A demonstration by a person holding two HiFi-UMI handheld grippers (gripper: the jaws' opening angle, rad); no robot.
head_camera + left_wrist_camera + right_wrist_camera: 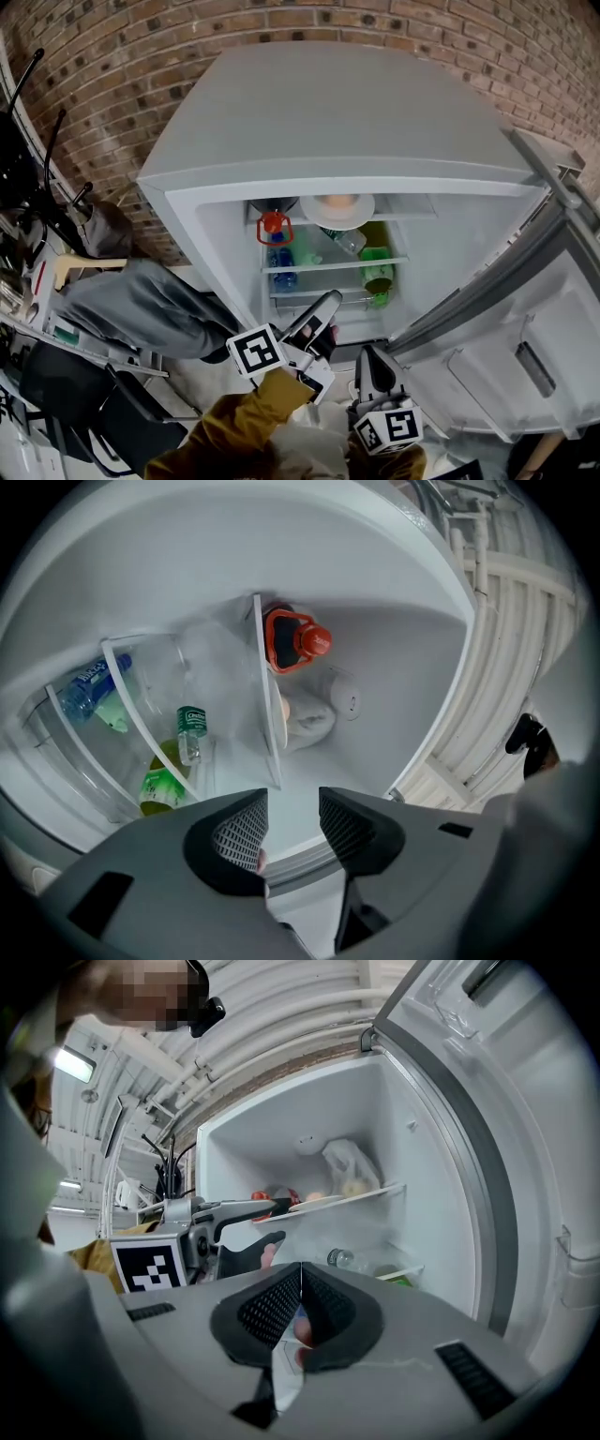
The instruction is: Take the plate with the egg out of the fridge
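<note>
Two states — left tongs (292, 810) parted, ribbed pads (239, 832) bare | right tongs (300, 1283) closed | round white plate (362, 217), egg (339, 200)

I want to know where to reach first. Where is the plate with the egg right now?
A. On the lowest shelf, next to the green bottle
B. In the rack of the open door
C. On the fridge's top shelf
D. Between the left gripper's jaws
C: in the head view the plate with the egg sits on the top shelf, inside the open fridge.
</note>
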